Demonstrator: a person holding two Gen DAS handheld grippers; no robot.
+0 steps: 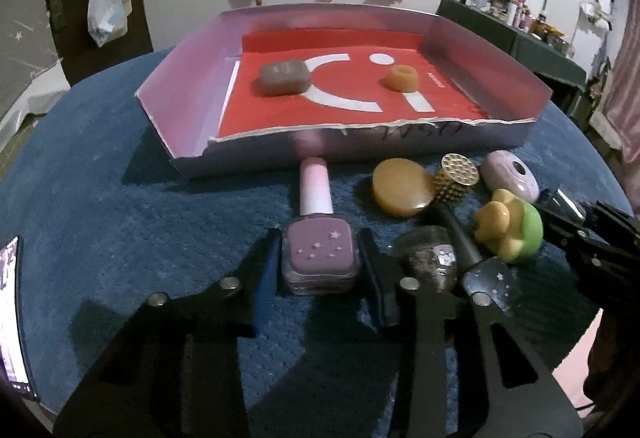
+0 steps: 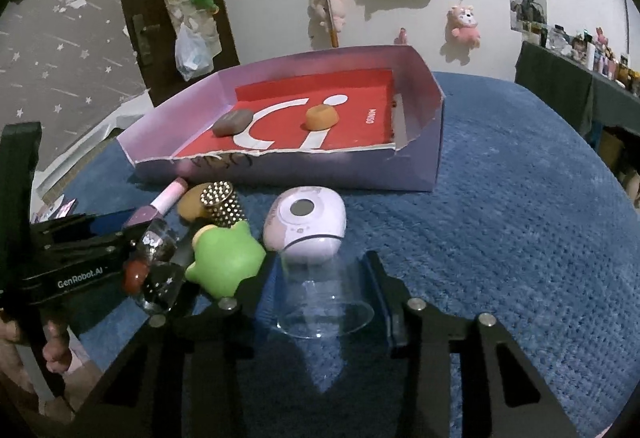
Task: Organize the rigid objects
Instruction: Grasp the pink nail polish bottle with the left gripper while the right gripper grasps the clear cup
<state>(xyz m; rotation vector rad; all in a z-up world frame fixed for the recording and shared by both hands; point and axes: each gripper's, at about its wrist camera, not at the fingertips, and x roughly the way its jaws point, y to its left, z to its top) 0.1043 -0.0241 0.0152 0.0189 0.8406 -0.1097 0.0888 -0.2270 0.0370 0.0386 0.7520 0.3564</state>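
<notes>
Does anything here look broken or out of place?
Yes: the cardboard tray has a ragged, torn front edge, as if a wall was ripped down. The nail polish bottle lies on its side on the blue cloth, between the left gripper's fingers.

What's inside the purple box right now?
Inside the purple box, on its red liner: a brown rounded case on the left and an orange ring-shaped piece on the right, apart. Whatever lies under the liner is covered.
</notes>
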